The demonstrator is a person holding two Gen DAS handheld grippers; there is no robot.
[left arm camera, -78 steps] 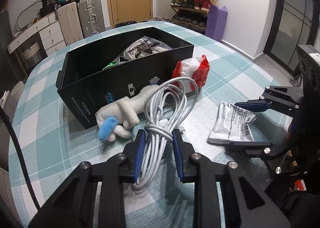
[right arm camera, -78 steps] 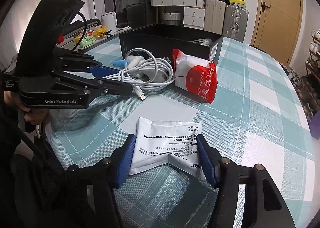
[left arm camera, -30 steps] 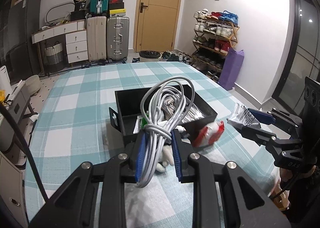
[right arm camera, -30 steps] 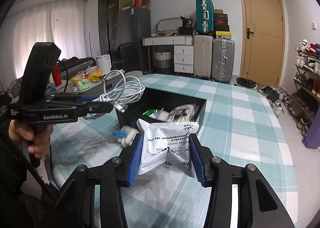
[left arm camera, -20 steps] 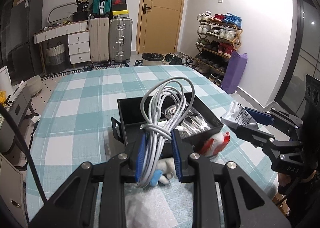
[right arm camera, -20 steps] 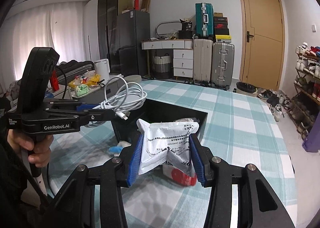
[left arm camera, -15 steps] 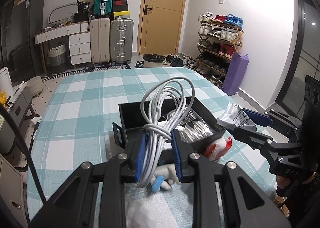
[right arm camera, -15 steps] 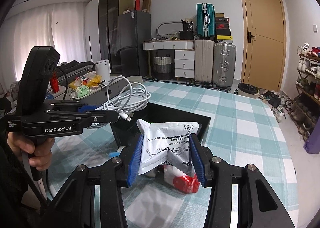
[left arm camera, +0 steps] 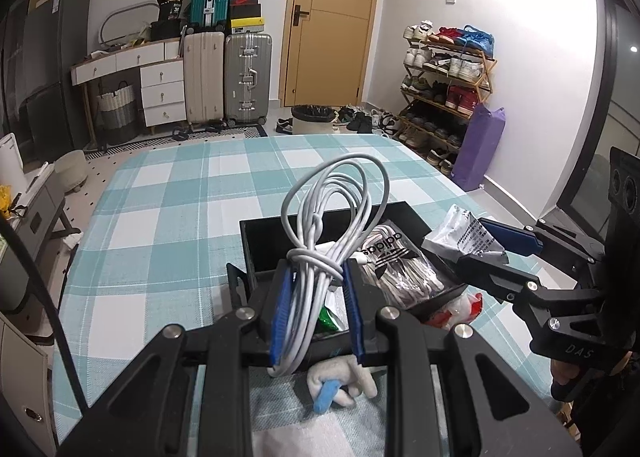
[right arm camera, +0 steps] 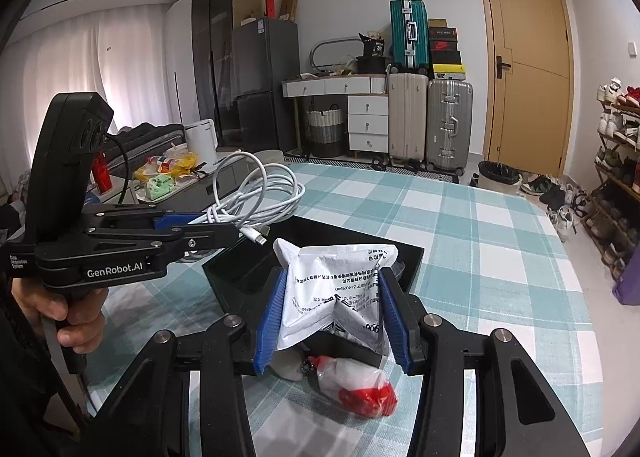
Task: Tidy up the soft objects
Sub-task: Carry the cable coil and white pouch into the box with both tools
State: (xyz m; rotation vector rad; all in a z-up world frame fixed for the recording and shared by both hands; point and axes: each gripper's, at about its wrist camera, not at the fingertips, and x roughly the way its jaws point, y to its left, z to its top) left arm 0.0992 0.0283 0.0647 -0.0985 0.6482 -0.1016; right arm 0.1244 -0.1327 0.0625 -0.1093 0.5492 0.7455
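Left wrist view: left claw (left arm camera: 316, 309) pinched tight on a coiled white cable (left arm camera: 332, 225) at the knotted waist of the bundle, loops standing up above the pads, tail hanging below. Light, floppy, a bit slick; the wrapped middle looks like the right place to hold, since a loose loop would likely slide or unwind. It hangs over the near end of the black box (left arm camera: 256, 245), which already holds a clear bag of laces (left arm camera: 394, 261).

Right claw (right arm camera: 332, 317) is part-closed on a white foil pouch (right arm camera: 336, 289), squeezed edge to edge so it buckles in the middle. Thin, crinkly, very light; the side pinch seems fine, the corners would probably fold. The pouch is in the air just over the box's near wall.

On the table (left arm camera: 160, 217), just outside the near wall: white plush toy with blue tip (left arm camera: 340, 381) and red-and-white pack (right arm camera: 356, 385). Both soft, likely easy to pinch mid-body.

Versus 2.6 s ago: cable and pouch were lying on the table, now both lifted. Over the last second both claws carried their loads level toward the box; grips unchanged. Plush and red pack not moved.
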